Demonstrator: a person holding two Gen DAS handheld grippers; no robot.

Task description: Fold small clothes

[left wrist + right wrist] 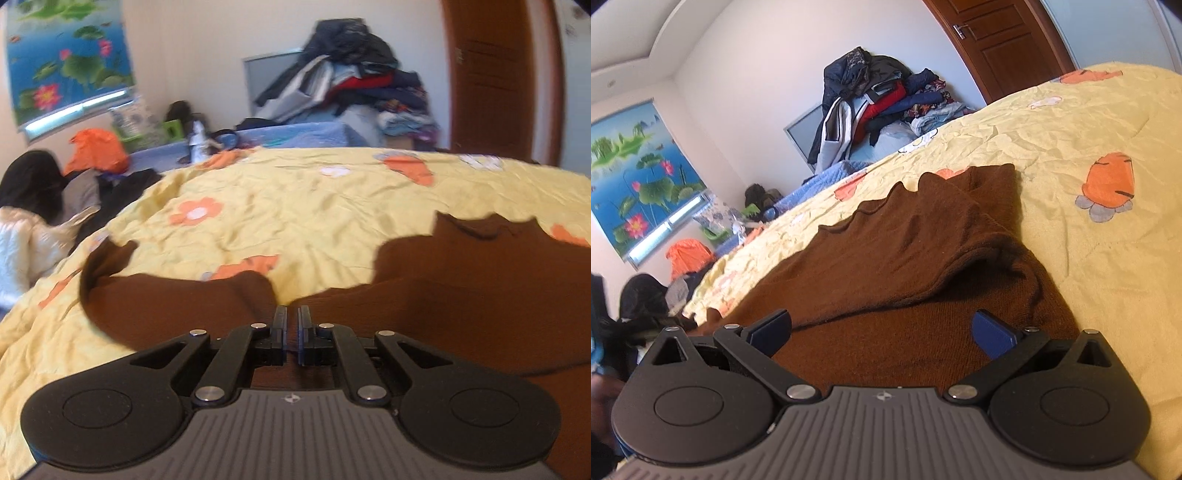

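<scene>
Brown sweater (905, 280) lies spread on the yellow bedspread (1089, 122), one part already folded over toward the upper right of the right view. Your left claw (291, 314) looks clenched on a fold of it at lower centre; your right claw (881, 328) hovers released above it. Next, carry that pinched fold across.
</scene>
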